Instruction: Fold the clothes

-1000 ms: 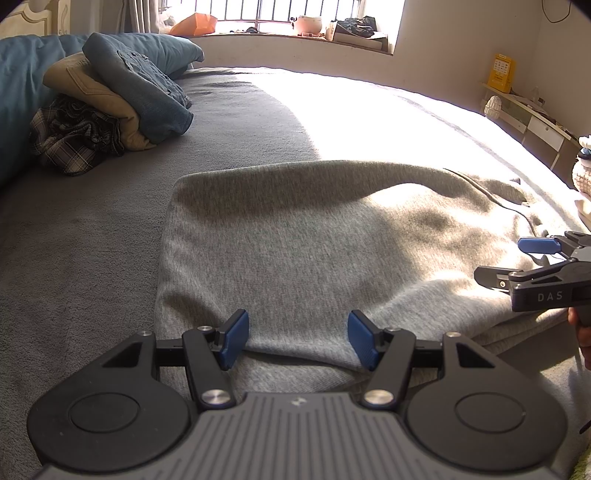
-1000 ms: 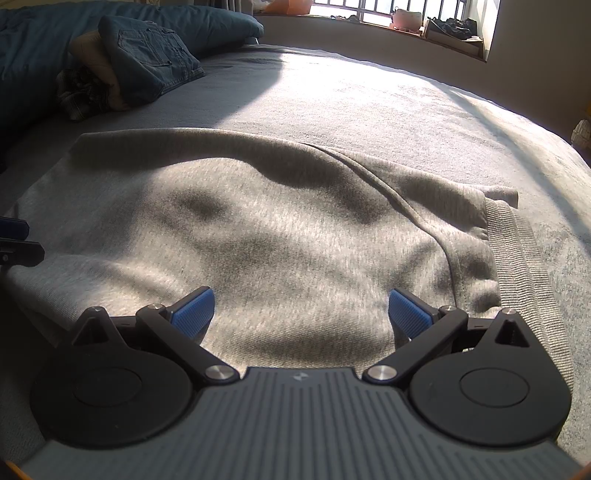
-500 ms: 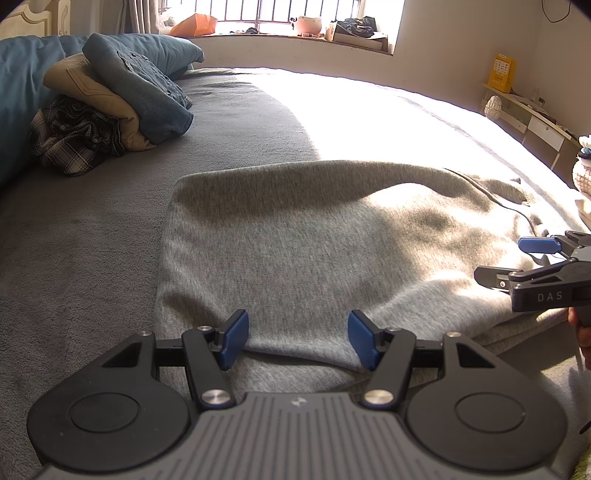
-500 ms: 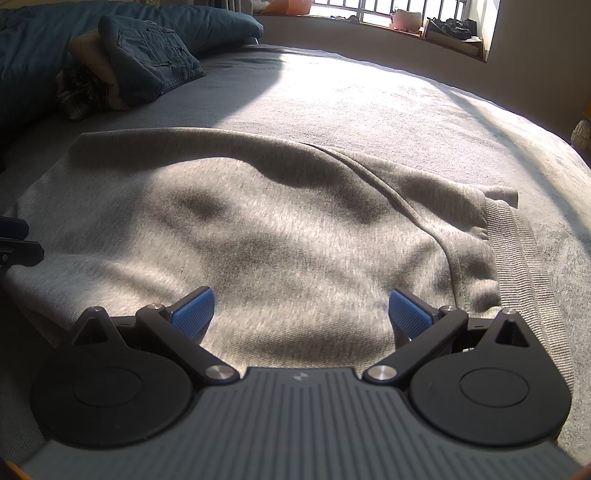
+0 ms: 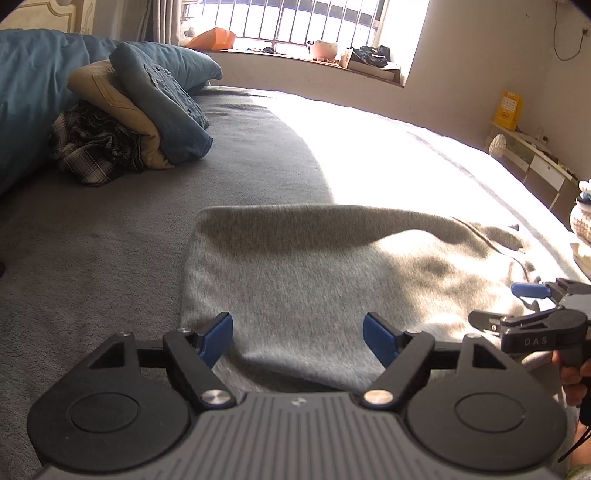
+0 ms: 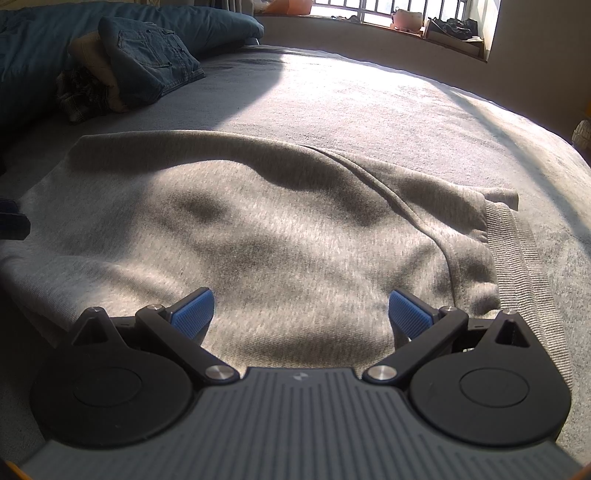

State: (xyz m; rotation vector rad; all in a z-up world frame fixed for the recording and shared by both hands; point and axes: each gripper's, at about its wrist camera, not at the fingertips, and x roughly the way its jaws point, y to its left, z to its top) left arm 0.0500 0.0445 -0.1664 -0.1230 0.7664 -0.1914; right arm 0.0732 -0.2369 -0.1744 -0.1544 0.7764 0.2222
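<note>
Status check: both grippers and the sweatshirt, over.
Left gripper opening over grey sweatshirt near edge. Right gripper open, nothing held. Sweatshirt partly folded on bed. Nothing blocking.

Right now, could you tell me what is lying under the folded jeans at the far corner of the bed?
The folded jeans rest on a tan garment, over crumpled plaid fabric. Anything beneath them is covered.

- Your light is hard sun from the barred window (image 5: pixel 317 22) at the back; it blows out a white patch on the bed (image 5: pixel 388 162).
- Soft shadows dapple the grey sweatshirt (image 6: pixel 277 229).
- Fisheye bending curves both views' edges, and the corners go black.
- Focus is fairly sharp; the near fabric looks slightly smeared.
</note>
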